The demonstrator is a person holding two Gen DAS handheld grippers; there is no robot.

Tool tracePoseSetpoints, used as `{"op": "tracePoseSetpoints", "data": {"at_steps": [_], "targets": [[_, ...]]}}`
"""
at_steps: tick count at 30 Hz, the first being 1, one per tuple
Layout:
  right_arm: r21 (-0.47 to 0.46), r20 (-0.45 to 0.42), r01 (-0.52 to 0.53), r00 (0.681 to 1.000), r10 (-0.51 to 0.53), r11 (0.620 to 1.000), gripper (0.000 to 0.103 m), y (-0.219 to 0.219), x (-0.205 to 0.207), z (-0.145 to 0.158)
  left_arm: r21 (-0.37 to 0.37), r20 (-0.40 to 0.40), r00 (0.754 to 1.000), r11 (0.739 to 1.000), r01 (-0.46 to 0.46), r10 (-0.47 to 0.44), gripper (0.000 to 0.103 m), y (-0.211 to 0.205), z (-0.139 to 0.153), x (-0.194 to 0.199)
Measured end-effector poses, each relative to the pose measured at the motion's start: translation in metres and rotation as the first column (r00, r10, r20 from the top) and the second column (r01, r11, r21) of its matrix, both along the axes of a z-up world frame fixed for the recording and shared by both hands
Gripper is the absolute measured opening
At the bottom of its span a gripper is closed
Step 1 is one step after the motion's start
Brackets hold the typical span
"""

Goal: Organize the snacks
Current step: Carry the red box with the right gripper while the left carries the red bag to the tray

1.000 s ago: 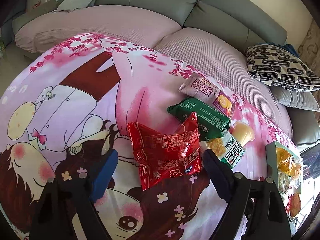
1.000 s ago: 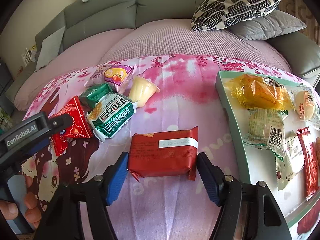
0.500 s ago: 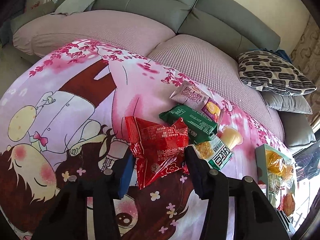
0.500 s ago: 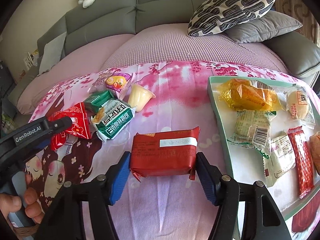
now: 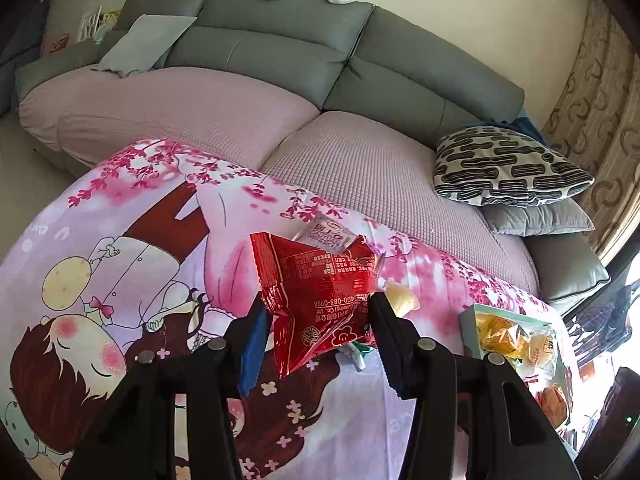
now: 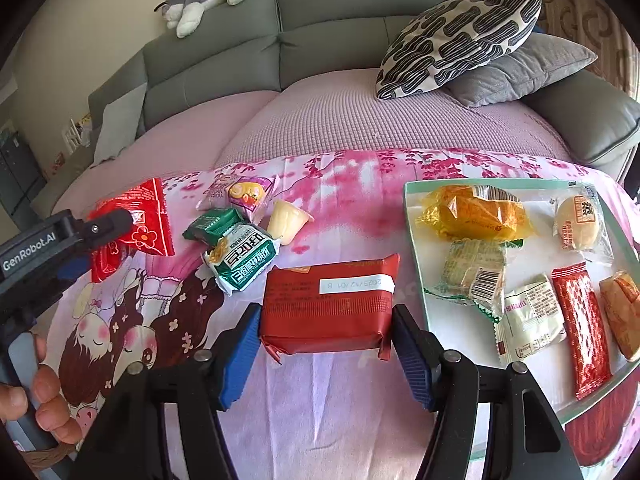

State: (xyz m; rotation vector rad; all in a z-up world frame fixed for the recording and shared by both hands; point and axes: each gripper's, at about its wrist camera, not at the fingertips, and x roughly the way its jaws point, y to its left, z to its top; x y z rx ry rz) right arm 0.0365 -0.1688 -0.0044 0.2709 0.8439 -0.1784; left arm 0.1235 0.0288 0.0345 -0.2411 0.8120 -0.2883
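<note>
1. Snacks sit in two groups: seven or so wrapped pieces already lie in the tray [image 6: 412, 216] at the right, while a small pile remains on the cartoon-print cloth [image 6: 340, 408].
2. Left on the cloth, by my count: a green-and-white packet [image 6: 244, 260], a dark green packet [image 6: 212, 224], a purple packet [image 6: 248, 194] and a jelly cup [image 6: 286, 222], all crowded together and touching.
3. The left gripper [image 5: 316, 312] has its jaws clamped on a red pouch [image 5: 320, 292], which appears raised off the cloth.
4. The right gripper [image 6: 324, 332] brackets a red brick-shaped pack [image 6: 328, 304]; both pads touch its ends, though I judge it not yet lifted.
5. That pack's long axis runs left to right across the jaws, its date label upside down to the camera.
6. The pouch's long axis tilts upward and away from the left gripper, crumpled at the waist.
7. Roughly half done, I judge.
</note>
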Motion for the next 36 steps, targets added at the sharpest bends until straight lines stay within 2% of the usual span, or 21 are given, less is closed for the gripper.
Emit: {"op": "tracePoseSetpoints", "data": {"at_steps": [7, 12, 19, 25, 30, 36], "targets": [[0.01, 0.025, 0.065, 0.998, -0.065, 0.998, 0.067, -0.034, -0.018, 0.009, 0.012, 0.021, 0.995, 0.995, 0.101, -0.101, 0.051, -0.044, 0.01, -0.016], [0.01, 0.023, 0.158, 0.987, -0.158, 0.987, 0.067, -0.072, -0.035, 0.01, 0.025, 0.018, 0.979, 0.979, 0.201, -0.202, 0.051, -0.085, 0.011, -0.031], [0.011, 0.016, 0.308, 0.951, -0.308, 0.951, 0.067, -0.129, -0.069, 0.01, 0.042, 0.015, 0.942, 0.942, 0.334, -0.335, 0.051, -0.137, 0.011, -0.055], [0.014, 0.006, 0.396, 0.918, -0.396, 0.918, 0.067, -0.163, -0.093, 0.01, 0.057, -0.014, 0.898, 0.896, 0.44, -0.44, 0.051, -0.177, 0.002, -0.079], [0.019, 0.006, 0.414, 0.91, -0.415, 0.91, 0.067, -0.173, -0.103, 0.01, 0.072, -0.053, 0.868, 0.866, 0.496, -0.493, 0.051, -0.199, -0.009, -0.093], [0.029, -0.007, 0.405, 0.914, -0.405, 0.914, 0.067, -0.174, -0.102, 0.006, 0.089, -0.102, 0.849, 0.845, 0.527, -0.518, 0.052, -0.212, -0.024, -0.099]]}}
